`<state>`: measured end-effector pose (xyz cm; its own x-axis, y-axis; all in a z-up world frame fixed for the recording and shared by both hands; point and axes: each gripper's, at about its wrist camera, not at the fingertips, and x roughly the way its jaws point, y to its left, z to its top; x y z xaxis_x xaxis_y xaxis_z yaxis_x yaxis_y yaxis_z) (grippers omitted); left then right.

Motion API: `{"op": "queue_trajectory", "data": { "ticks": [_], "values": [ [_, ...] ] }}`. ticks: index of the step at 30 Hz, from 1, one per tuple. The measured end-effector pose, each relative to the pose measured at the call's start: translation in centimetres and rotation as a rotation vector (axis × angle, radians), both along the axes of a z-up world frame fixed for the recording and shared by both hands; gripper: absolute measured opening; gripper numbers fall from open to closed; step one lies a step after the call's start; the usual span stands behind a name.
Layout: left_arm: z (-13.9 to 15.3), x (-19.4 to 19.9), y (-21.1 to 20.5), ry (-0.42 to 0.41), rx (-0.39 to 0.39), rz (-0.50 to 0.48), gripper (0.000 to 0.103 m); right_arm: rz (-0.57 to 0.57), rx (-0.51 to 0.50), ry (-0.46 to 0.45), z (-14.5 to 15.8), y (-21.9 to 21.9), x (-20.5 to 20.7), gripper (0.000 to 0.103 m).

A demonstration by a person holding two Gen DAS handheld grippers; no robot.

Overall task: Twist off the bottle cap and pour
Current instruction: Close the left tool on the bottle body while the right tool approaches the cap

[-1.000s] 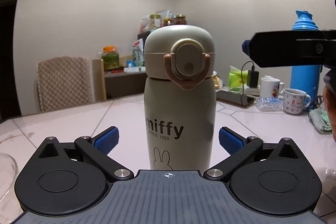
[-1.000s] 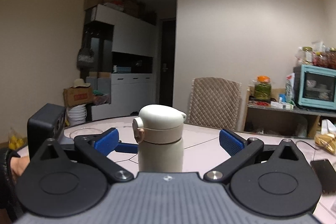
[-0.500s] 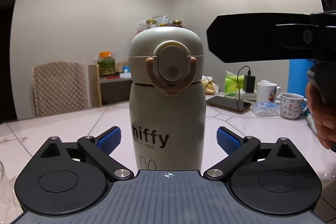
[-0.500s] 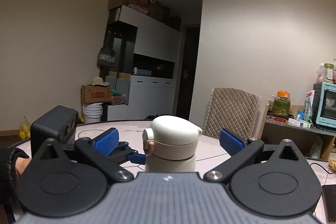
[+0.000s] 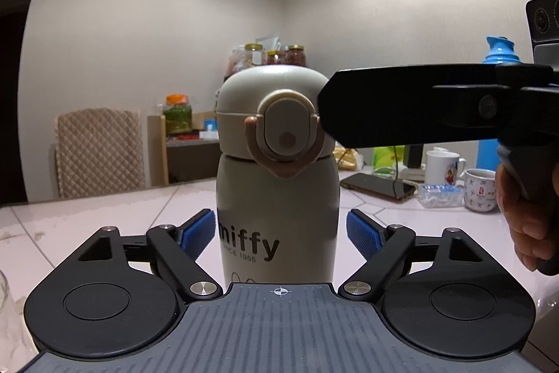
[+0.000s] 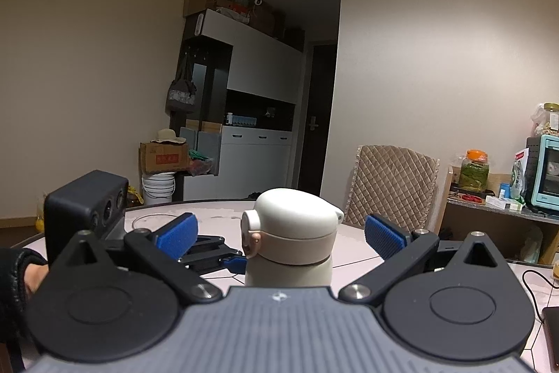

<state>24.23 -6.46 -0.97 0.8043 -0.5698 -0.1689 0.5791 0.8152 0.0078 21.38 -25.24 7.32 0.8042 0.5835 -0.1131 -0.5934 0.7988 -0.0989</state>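
Observation:
A cream "miffy" thermos bottle (image 5: pixel 277 198) stands upright on the table, its domed cap (image 5: pixel 269 114) with a tan latch facing the left wrist camera. My left gripper (image 5: pixel 279 233) is open, its blue pads on either side of the bottle's body with small gaps. My right gripper (image 6: pixel 281 233) is open, its pads flanking the cap (image 6: pixel 293 226) at cap height without touching. The right gripper also shows in the left wrist view (image 5: pixel 412 107), reaching in from the right beside the cap.
A phone (image 5: pixel 377 186), two mugs (image 5: pixel 478 194), a small plastic box and a blue flask (image 5: pixel 499 51) sit at the table's right back. A quilted chair (image 5: pixel 97 149) and a shelf with jars stand behind. A glass rim (image 5: pixel 5 303) shows at far left.
My left gripper has closed in around the bottle's body and its pads have narrowed. My right gripper has come forward and down, bringing its pads level with the cap.

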Motion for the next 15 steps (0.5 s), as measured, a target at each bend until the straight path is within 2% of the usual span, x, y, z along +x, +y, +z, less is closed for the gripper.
{"op": "queue_trajectory", "data": {
  "ticks": [7,8,15],
  "values": [
    [0.0,0.1,-0.1,0.001,0.003,-0.001,0.078,-0.025,0.012,0.023,0.1,0.4,1.0,0.103],
    [0.0,0.1,-0.1,0.001,0.003,-0.001,0.073,-0.025,0.013,0.023,0.1,0.4,1.1,0.103],
    [0.1,0.0,0.1,0.009,0.002,0.003,0.073,-0.047,0.015,0.028,0.4,1.1,1.8,0.103]
  ]
}}
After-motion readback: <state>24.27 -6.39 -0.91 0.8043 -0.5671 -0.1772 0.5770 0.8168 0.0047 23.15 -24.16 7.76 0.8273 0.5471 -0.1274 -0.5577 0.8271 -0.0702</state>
